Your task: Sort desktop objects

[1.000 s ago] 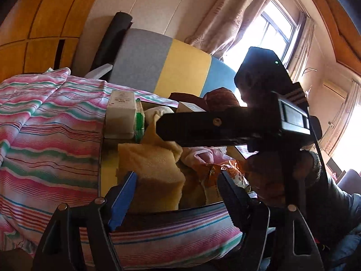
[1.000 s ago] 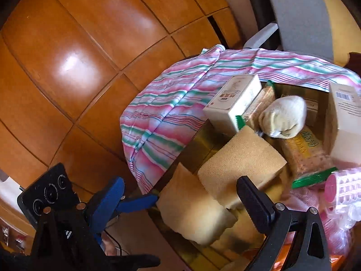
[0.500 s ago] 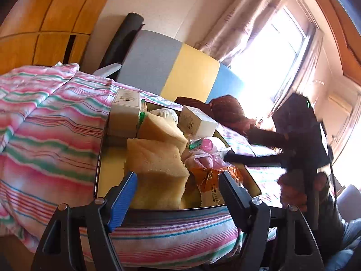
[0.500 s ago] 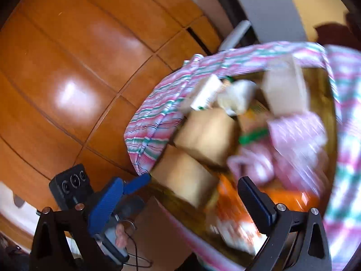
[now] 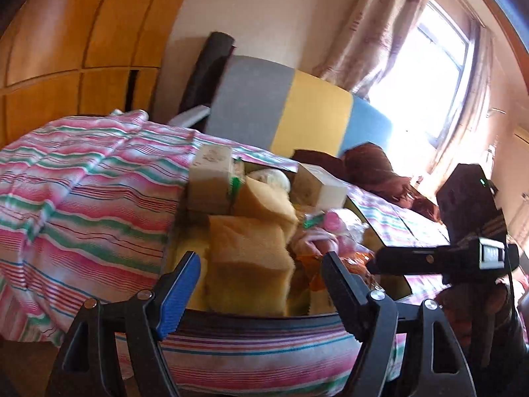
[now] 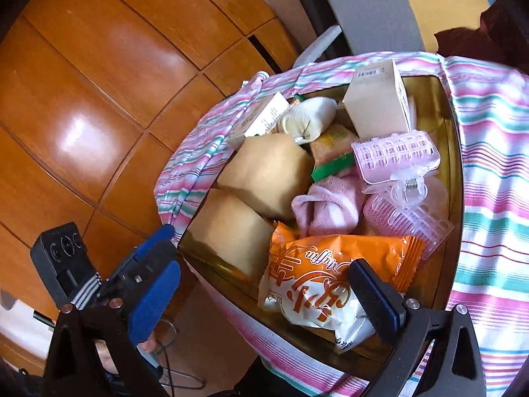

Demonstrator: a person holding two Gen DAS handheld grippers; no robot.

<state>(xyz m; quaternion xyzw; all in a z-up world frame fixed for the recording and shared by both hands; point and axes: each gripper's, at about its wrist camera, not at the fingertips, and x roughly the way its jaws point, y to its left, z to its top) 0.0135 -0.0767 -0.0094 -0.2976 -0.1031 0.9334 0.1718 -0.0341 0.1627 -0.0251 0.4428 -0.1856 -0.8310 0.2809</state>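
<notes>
Orange snack packet (image 6: 334, 284) plain from right wrist, sponge-hidden (image 5: 248, 264) from left.

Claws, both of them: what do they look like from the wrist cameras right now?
Left claw: black angular frame with silver bolts, one finger padded in ribbed blue, the other looks black. Right claw: same black frame and silver bolts, ribbed blue pad on one finger, dark pad with blue edge on the other. Each carries a black boxy camera unit with a striped marking.

Gold tray (image 6: 452, 152) crammed: sponges (image 6: 267, 173), boxes (image 6: 377, 106), pink rollers (image 6: 396, 155), orange snack bag (image 6: 330, 278).
</notes>
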